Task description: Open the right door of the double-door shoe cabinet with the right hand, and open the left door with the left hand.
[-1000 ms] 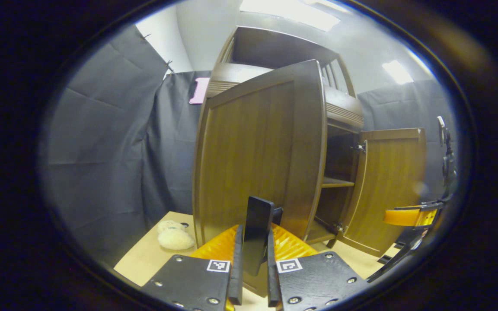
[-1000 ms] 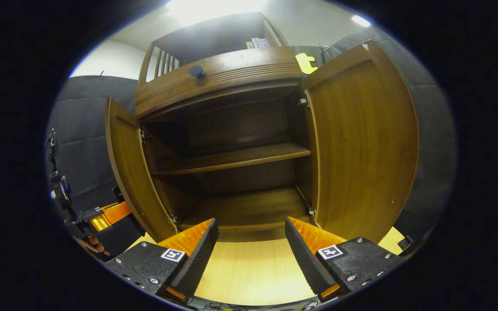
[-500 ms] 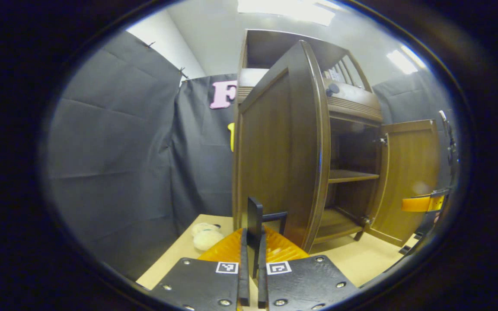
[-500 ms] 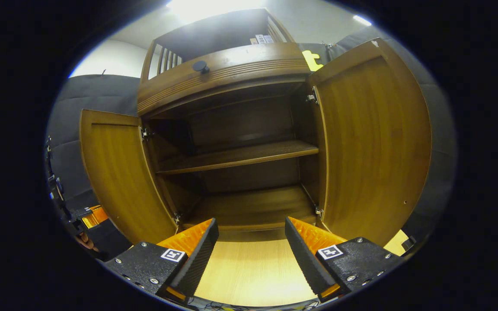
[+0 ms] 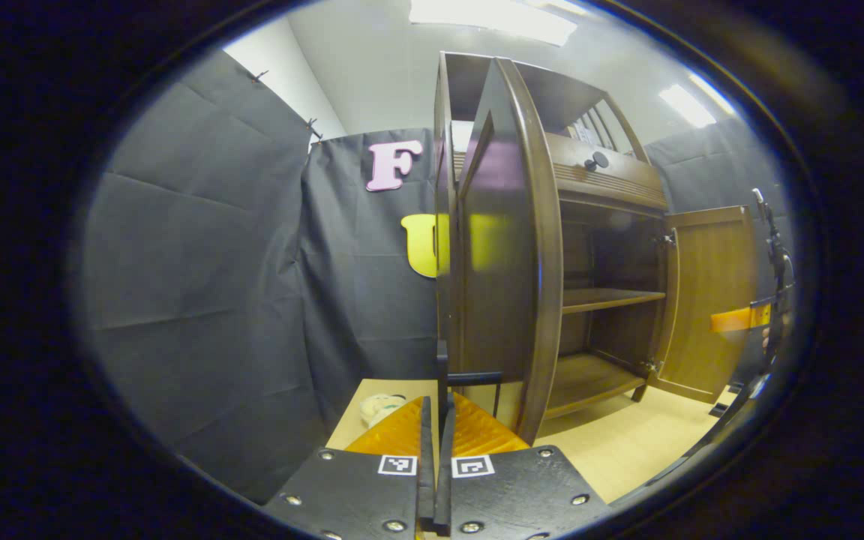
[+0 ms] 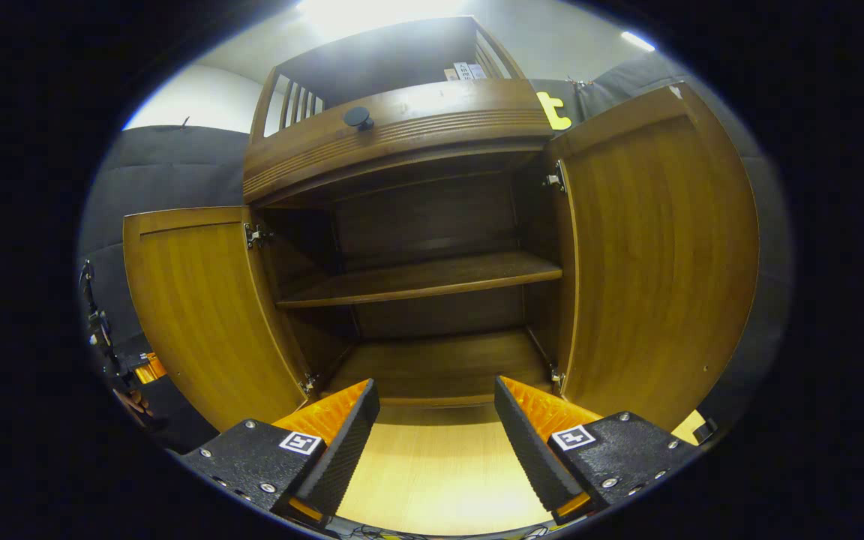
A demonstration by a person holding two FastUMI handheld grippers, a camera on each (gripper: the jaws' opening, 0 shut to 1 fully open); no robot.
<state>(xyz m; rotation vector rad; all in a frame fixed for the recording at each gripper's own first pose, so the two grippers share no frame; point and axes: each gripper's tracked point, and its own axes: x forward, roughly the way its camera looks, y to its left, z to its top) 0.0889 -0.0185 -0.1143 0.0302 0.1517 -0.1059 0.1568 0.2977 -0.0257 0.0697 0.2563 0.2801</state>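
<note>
- Left door (image 5: 503,247) had swung wider, now edge-on
- Left gripper (image 5: 436,480) clenched on its black handle (image 5: 442,390)
- Right gripper (image 6: 436,435) released, facing the open shoe cabinet (image 6: 417,277)

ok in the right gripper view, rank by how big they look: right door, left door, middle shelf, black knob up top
1. right door, though it stands nearer the camera, which inflates it
2. left door
3. middle shelf
4. black knob, by far the smallest

The two doors may well match in real size.

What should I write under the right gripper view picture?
Open claw facing the shoe cabinet, both doors swung wide, shelves bare.
</note>
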